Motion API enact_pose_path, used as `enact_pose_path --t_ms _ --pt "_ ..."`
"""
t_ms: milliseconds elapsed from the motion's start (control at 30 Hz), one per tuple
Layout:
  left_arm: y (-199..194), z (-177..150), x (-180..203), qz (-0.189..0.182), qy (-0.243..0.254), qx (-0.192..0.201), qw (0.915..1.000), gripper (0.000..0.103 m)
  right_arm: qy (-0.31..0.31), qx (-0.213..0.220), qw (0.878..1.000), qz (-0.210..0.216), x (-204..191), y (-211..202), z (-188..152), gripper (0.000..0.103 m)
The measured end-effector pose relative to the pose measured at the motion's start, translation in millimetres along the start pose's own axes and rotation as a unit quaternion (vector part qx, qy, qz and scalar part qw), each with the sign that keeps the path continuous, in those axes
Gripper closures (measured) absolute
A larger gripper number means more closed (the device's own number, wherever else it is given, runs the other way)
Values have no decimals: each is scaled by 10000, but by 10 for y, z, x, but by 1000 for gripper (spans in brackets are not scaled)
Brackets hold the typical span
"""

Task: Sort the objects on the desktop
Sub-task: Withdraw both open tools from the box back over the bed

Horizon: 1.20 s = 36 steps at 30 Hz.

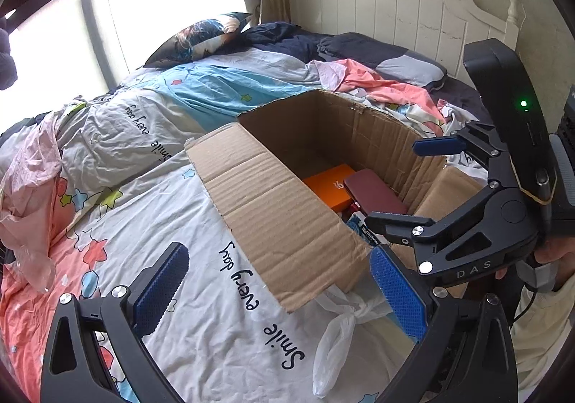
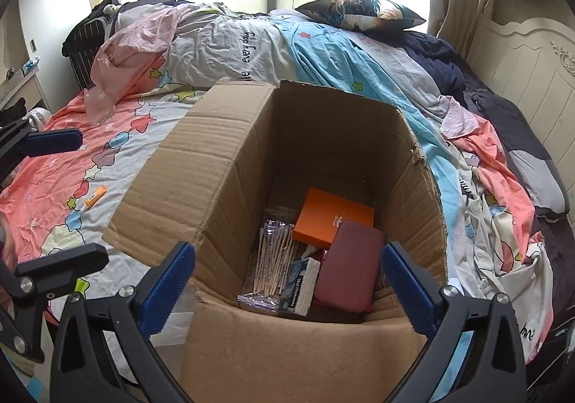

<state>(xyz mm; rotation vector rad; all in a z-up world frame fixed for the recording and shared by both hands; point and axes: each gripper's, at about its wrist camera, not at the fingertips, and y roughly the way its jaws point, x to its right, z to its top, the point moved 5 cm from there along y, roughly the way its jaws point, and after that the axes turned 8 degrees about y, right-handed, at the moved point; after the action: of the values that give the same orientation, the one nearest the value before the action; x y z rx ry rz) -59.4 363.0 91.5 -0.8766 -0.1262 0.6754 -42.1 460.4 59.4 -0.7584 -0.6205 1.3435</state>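
An open box (image 2: 230, 166) sits on the bed (image 2: 118, 137). Inside it lie an orange carton (image 2: 332, 218), a maroon case (image 2: 350, 270) at its 5 o'clock, a white packet (image 2: 302, 284) and a bag of sticks (image 2: 273, 259). The right gripper (image 2: 287, 281) hangs over the box, fingers wide apart, empty. The left gripper (image 1: 276, 299), at the box's 9 o'clock, is likewise spread and empty. An orange tube (image 2: 96, 195) lies on the quilt.

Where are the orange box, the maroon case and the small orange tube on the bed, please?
orange box (image 2: 332, 218): right wrist view, middle of its lid.
maroon case (image 2: 350, 264): right wrist view, centre of its top face.
orange tube (image 2: 96, 196): right wrist view, middle of its body.
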Motion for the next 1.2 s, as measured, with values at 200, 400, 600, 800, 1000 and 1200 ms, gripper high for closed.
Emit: enact_pose_path --t_ms 200,400,600,800,1000,1200 --pt "-65 -118 -121 83 -103 -15 9999 0 -94 146 9997 -176 -159 -81 15 0" --pt "-191 -268 -304 125 -323 12 9994 0 -128 183 9997 -131 -337 -83 32 0" --pt "-290 -445 -490 308 -494 -14 9983 0 -209 182 9996 -65 -540 -51 28 0" --pt "-378 -657 -673 526 -645 -97 9965 0 -271 151 9995 16 -764 1 1 0" --pt "-475 -888 -864 593 -852 -140 9945 0 -342 122 9991 210 -1078 69 -42 0" --pt "-531 -1164 -1075 480 -1118 -203 9924 0 -399 48 9984 407 -1433 189 -93 0"
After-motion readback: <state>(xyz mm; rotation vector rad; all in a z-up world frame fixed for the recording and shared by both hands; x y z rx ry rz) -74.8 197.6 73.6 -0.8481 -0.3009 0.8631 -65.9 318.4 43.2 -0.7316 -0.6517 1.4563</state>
